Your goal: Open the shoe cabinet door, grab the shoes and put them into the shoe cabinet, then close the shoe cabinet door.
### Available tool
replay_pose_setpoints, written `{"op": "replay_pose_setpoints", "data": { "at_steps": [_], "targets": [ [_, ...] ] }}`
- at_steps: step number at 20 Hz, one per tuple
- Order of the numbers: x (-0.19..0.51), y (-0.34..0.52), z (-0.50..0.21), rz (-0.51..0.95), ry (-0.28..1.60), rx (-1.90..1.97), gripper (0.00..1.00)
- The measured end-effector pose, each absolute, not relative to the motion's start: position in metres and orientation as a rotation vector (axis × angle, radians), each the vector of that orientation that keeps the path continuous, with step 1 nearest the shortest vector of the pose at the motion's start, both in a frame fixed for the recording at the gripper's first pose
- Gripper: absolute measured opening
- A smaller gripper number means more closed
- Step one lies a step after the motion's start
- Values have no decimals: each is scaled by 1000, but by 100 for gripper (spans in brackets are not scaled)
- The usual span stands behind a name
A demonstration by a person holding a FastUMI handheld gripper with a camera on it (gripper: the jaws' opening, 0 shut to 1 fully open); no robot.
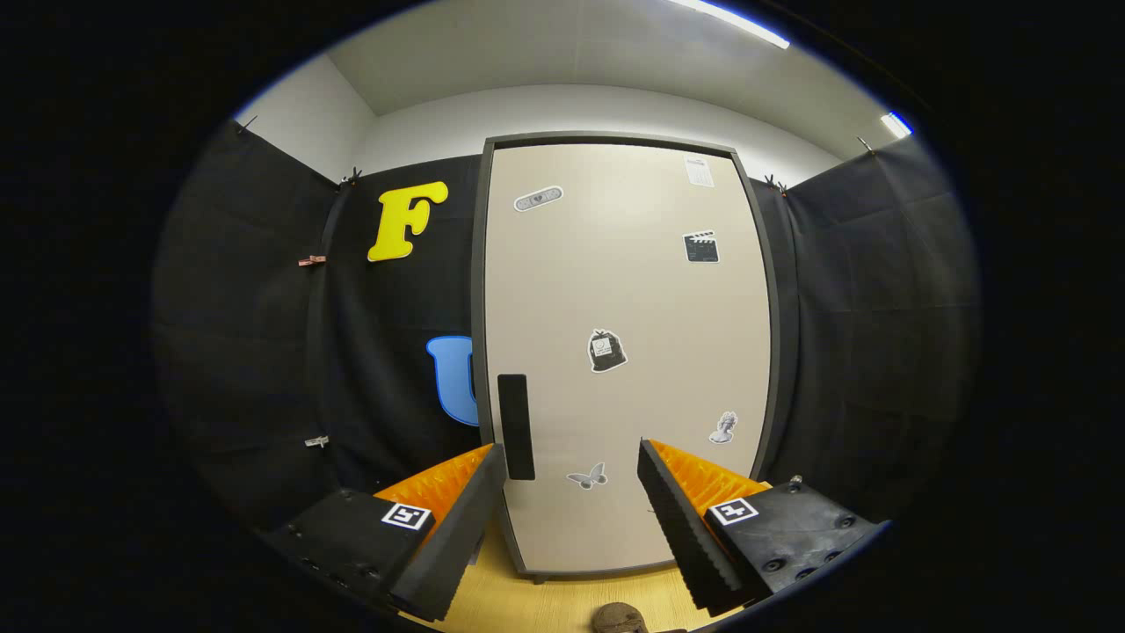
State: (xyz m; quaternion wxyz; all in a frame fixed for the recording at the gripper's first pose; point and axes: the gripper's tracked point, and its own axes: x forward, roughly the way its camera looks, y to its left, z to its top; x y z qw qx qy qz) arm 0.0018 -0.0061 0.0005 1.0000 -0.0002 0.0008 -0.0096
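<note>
My tool (571,466) released, facing shut shoe cabinet door (628,352) | door looks stiff, light | I'd hook its dark handle (516,426).

Shoe cabinet (624,352) stands upright, centre frame, on a wooden floor (562,602); its beige door (615,290) is closed inside a dark frame. Dark vertical handle (516,426) sits at the door's lower left edge. Small stickers (606,350) are scattered over the door. Gripper (571,492) at bottom of frame, fingers spread wide apart, holding nothing, short of the door; left fingertip is near the handle. Brown shoe (620,618), partly visible, lies on the floor at bottom centre between the fingers.
</note>
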Motion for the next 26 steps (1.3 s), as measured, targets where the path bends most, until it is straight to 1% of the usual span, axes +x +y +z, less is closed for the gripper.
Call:
{"op": "replay_pose_setpoints", "data": {
  "at_steps": [8,17,21,26],
  "targets": [
    [24,13,-14,19,32,23,99],
    [97,42,-48,27,97,30,99],
    [130,42,-56,13,105,31,99],
    [155,39,-57,-11,92,39,99]
  ]
}}
